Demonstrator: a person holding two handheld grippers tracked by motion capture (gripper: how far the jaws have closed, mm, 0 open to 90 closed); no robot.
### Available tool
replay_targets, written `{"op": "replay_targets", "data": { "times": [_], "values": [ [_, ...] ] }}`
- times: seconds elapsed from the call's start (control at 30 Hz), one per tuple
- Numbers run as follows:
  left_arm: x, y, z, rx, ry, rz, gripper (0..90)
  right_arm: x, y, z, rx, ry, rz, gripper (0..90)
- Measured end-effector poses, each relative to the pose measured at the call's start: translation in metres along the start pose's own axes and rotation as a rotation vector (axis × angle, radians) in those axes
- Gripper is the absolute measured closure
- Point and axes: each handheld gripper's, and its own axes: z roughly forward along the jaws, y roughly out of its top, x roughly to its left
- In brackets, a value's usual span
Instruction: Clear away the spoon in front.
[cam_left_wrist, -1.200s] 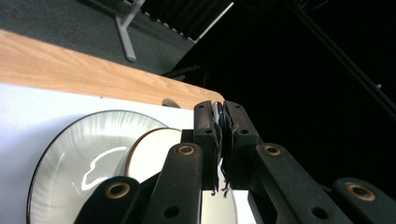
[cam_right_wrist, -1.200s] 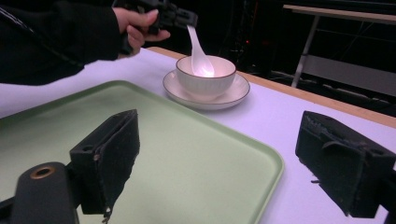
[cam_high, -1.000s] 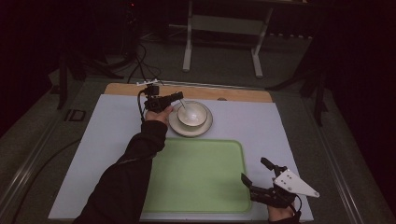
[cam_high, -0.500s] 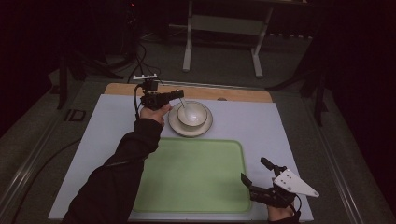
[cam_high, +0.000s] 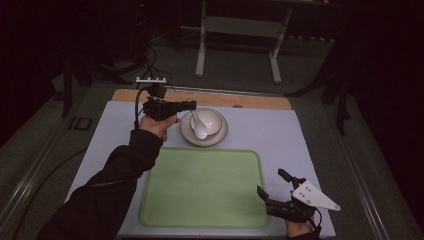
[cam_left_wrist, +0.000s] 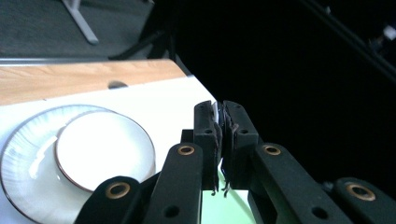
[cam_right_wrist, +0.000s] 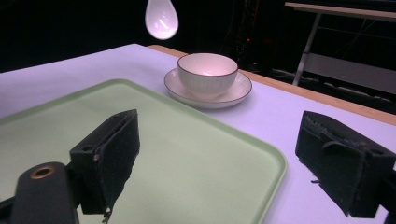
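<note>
My left tongs (cam_high: 192, 105) are clenched on the handle of a white spoon (cam_high: 199, 128), and the jaws stand almost together with only the thin handle between the pads, as the left gripper view shows. The spoon hangs down from them, bowl end lowest, in the air over the bowl (cam_high: 205, 123) and clear of it. That bowl sits in a saucer (cam_high: 221, 136) near the far edge of the desk (cam_high: 300, 145), about midway along it, just beyond the far rim of the green tray (cam_high: 200, 187). My right tongs (cam_high: 270, 190) are released, jaws wide apart with nothing between them, hovering low at the tray's near right corner, close to the desk's near edge, and pointing toward the bowl.
</note>
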Motion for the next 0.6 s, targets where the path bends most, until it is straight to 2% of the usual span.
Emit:
{"op": "replay_targets", "data": {
  "times": [0.17, 0.27, 0.47, 0.6],
  "values": [
    [-0.012, -0.005, -0.004, 0.044, -0.016, 0.041, 84.7, 0.001, 0.000, 0.001, 0.003, 0.000, -0.003, 13.4],
    [-0.018, -0.011, -0.004, 0.069, -0.037, 0.051, 84.7, 0.001, 0.000, 0.001, 0.004, 0.001, -0.004, 13.4],
    [-0.025, -0.020, -0.002, 0.129, -0.060, 0.084, 84.7, 0.001, 0.000, 0.001, 0.005, 0.001, -0.004, 13.4],
    [-0.027, -0.026, -0.004, 0.151, -0.072, 0.092, 84.7, 0.001, 0.000, 0.001, 0.005, 0.001, -0.001, 13.4]
  ]
}}
